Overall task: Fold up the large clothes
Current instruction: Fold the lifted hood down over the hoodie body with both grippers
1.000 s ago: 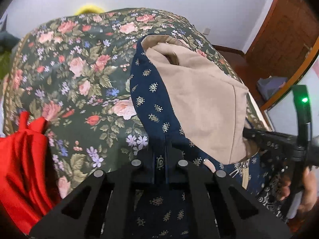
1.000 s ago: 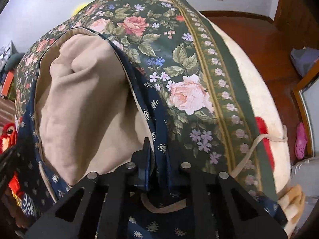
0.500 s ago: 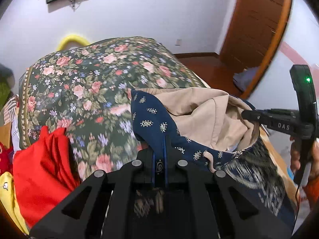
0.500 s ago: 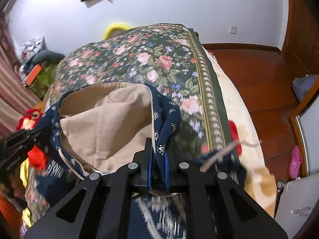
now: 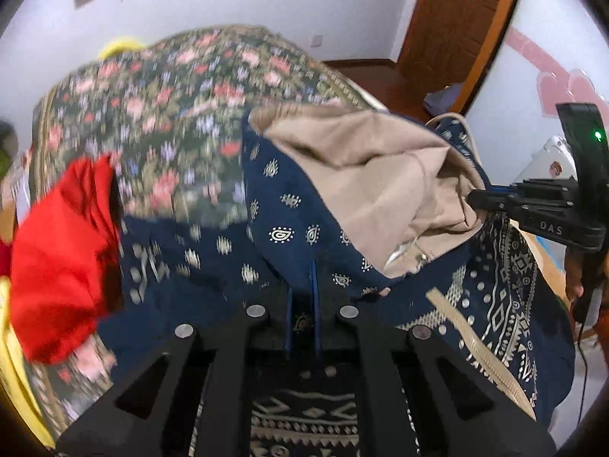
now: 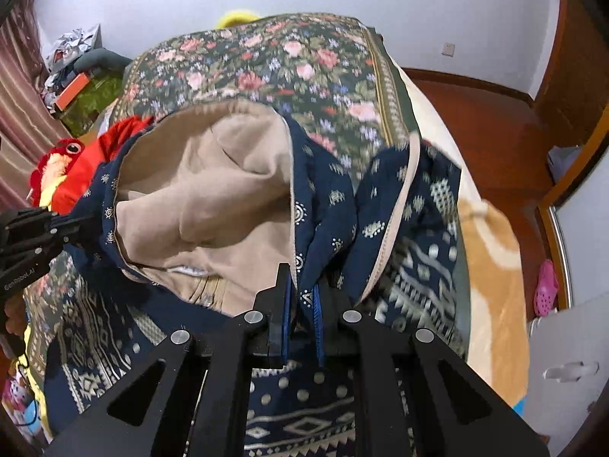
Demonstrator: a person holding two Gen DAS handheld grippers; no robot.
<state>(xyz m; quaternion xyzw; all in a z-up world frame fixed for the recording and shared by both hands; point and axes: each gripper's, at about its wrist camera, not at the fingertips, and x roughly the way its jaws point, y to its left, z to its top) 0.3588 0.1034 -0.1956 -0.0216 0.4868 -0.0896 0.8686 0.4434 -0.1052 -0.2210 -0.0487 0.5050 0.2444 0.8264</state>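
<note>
The floral bedspread (image 6: 266, 61) covered the bed, and above its near end hung the navy patterned garment (image 5: 304, 224), its beige lining (image 6: 213, 190) billowing open between the two tools. The left gripper (image 5: 302, 304) and the right gripper (image 6: 302, 304) each had their fingers nearly closed on a fold of its navy edge. Only the left view showed a red cloth (image 5: 61, 259) at left, while only the right view showed a red plush toy (image 6: 57, 163) and a pink shoe (image 6: 546, 285) on the floor.
</note>
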